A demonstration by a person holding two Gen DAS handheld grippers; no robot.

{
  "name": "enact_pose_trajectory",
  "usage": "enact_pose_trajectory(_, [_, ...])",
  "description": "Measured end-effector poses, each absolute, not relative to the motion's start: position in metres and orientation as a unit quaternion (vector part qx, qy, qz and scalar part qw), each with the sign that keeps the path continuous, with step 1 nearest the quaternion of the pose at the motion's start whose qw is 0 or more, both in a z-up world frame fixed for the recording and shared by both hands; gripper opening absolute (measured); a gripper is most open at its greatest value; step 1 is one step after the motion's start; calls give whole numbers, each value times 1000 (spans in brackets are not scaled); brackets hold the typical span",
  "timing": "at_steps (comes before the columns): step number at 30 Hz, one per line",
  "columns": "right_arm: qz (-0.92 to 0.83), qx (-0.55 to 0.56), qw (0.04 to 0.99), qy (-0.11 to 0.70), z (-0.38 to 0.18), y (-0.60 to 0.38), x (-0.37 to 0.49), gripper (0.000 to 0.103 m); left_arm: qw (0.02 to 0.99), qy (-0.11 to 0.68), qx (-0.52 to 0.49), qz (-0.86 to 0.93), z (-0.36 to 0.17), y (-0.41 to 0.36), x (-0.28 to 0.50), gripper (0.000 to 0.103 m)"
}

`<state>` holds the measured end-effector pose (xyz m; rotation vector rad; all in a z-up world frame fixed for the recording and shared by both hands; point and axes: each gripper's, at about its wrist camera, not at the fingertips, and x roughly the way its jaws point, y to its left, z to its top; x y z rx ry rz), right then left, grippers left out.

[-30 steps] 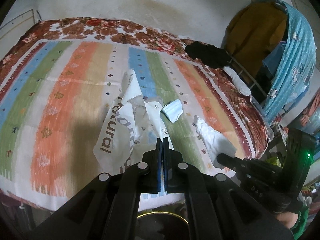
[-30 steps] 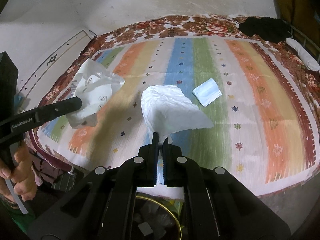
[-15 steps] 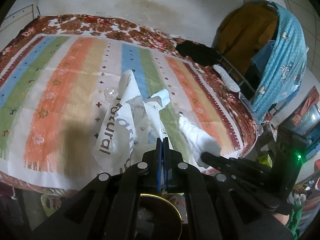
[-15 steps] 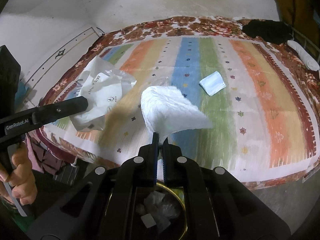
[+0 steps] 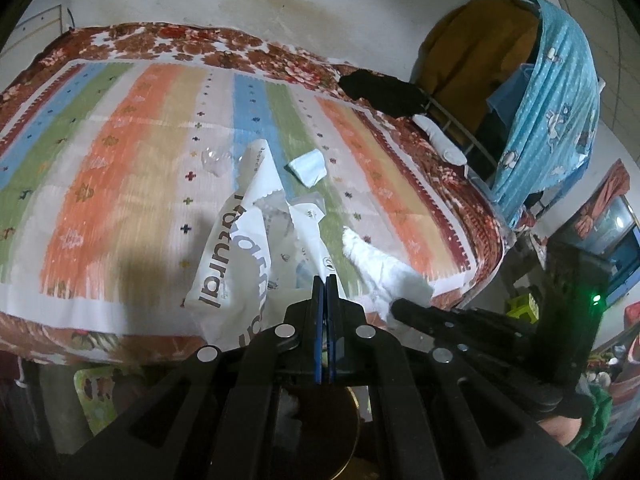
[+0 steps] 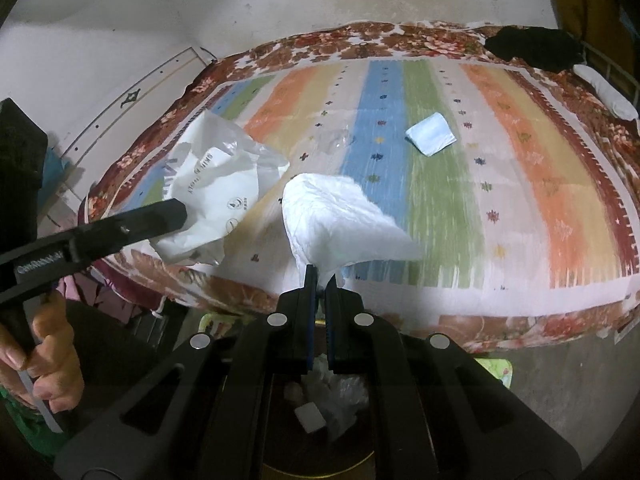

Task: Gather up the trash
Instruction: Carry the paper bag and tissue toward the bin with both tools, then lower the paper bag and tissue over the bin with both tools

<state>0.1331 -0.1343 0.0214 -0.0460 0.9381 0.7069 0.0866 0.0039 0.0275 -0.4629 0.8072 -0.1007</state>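
My left claw (image 5: 325,280) clenched on a printed wrapper (image 5: 240,264) over the bed (image 5: 120,184) edge, my right claw (image 6: 320,276) clenched on white tissue (image 6: 340,220), bin (image 6: 320,412) below, blue packet (image 6: 431,135) on the bed

Surface: a bed (image 6: 520,292) covered by a striped sheet (image 6: 440,208) in blue, green, orange and cream bands, with a red-brown floral border (image 5: 224,46).
Mid-sheet: a small folded pale-blue tissue (image 6: 431,136) lies flat on the green band.
Beside it: a crumpled scrap of clear plastic (image 5: 215,159), near the tissue.
Far corner: a black cloth (image 6: 532,49) rests on the floral border.
Right edge: a white roll-shaped item (image 5: 438,139), just beside the black cloth.
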Motion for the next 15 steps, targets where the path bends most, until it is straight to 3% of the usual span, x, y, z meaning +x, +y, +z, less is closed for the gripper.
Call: enact_pose_trajectory(15, [328, -38, 828, 453, 3, -146, 93, 3, 885, 406, -220, -63, 3, -14, 51, 1])
